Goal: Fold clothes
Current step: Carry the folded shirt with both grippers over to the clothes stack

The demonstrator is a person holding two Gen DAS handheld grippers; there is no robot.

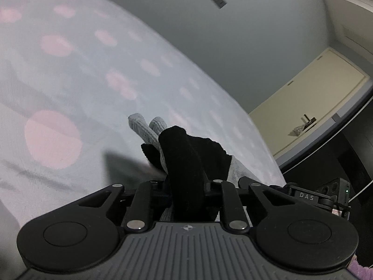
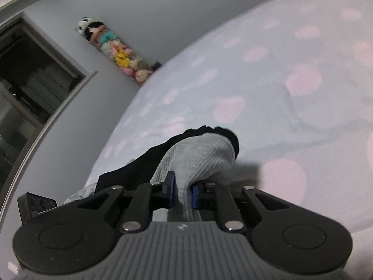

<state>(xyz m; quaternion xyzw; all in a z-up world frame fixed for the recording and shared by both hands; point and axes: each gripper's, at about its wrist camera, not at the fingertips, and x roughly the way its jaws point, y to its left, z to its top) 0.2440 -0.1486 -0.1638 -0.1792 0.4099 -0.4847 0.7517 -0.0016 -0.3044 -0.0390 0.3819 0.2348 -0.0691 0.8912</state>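
A grey and black knitted garment (image 1: 184, 154) is pinched in my left gripper (image 1: 186, 186), which is shut on its black part; grey ribbed ends stick out ahead. In the right wrist view my right gripper (image 2: 183, 191) is shut on the same garment's grey ribbed part (image 2: 200, 156), with black fabric (image 2: 139, 161) trailing to the left. Both grippers hold it just above the bed sheet (image 1: 70, 81). The fingertips are mostly buried in the cloth.
The bed sheet (image 2: 279, 93) is pale blue with pink dots and mildly wrinkled. A grey wall and a cream door (image 1: 314, 107) stand beyond the bed's right edge. A row of stuffed toys (image 2: 116, 51) and a dark doorway (image 2: 28, 74) lie past its left edge.
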